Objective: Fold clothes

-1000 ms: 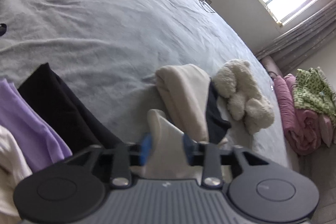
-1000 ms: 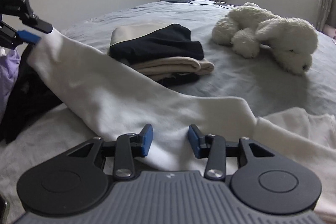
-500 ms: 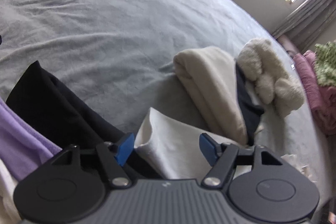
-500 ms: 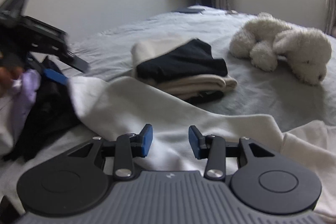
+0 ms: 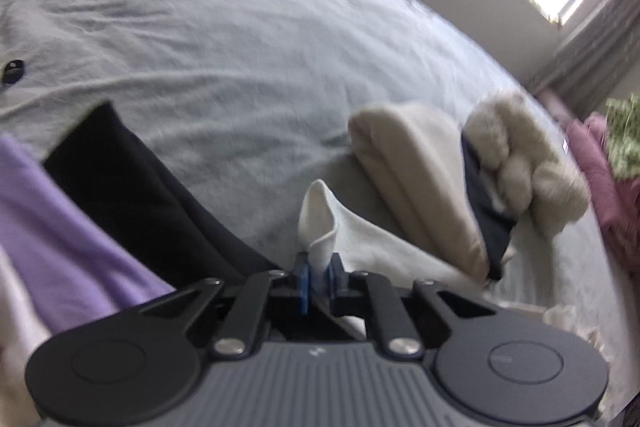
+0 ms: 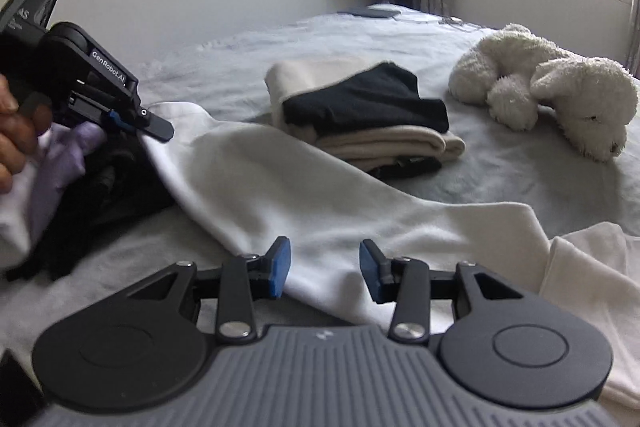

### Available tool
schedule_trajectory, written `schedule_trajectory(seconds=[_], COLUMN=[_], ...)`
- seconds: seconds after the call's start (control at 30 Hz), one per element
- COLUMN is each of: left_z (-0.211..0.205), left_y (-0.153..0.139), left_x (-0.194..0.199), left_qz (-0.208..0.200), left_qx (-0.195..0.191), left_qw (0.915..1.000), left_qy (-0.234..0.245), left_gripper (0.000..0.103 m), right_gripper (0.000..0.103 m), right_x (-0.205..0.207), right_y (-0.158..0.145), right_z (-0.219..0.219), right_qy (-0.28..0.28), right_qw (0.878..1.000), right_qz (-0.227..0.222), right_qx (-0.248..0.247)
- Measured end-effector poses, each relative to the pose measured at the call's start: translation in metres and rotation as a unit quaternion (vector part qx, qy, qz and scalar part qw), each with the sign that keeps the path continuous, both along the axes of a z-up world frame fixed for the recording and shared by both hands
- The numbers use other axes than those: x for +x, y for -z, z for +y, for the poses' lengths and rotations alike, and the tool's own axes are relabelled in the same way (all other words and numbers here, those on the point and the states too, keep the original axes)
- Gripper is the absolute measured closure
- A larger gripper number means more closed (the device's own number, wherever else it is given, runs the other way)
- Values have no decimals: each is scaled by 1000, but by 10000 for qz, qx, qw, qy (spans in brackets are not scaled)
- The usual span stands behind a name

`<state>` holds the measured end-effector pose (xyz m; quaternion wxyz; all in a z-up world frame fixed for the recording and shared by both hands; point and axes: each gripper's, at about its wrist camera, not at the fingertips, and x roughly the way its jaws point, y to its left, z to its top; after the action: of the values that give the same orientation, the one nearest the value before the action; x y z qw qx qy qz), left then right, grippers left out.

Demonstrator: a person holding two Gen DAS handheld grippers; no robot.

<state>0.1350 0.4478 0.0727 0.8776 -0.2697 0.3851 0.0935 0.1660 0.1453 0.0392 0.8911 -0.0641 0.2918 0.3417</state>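
Note:
A white garment (image 6: 304, 199) lies stretched across the grey bed, its sleeve running from the lower right up to the left. My left gripper (image 5: 318, 277) is shut on the sleeve's end (image 5: 320, 219), which stands up between the blue pads. In the right wrist view the left gripper (image 6: 132, 121) sits at the far left, held by a person's hand (image 6: 16, 131). My right gripper (image 6: 323, 269) is open just above the garment's middle, nothing between its fingers.
A folded stack of beige and black clothes (image 6: 360, 119) sits mid-bed beside a white plush dog (image 6: 552, 87). A loose pile of purple, black and white clothes (image 5: 80, 211) lies at the left. Pink and green bedding (image 5: 608, 155) is past the bed's right edge.
My left gripper was open around the sleeve end half a second ago and has shut on it. The right gripper has stayed open over the garment.

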Motion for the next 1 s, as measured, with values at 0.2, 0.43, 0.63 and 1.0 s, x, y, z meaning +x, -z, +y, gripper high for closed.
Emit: schedule_trajectory(seconds=[0.2, 0.43, 0.63, 1.0], left_z=[-11, -26, -40, -52], left_y=[-22, -32, -46, -60], left_x=[-15, -36, -57, -73], left_qz=[-499, -974, -1511, -1789], left_qx=[107, 421, 588, 651], left_qw=[9987, 9942, 9864, 9811], left_qy=[-79, -184, -286, -348], left_gripper=[94, 94, 94, 94], right_gripper=[58, 57, 57, 57], right_x=[-1, 17, 22, 35], right_y=[4, 10, 6, 12], right_z=[-4, -34, -68, -129], right_qy=[-44, 371, 708, 1110], right_qw=[9999, 9940, 9899, 9747], right_qz=[146, 805, 970, 1301], right_qx=[70, 634, 751, 1442])
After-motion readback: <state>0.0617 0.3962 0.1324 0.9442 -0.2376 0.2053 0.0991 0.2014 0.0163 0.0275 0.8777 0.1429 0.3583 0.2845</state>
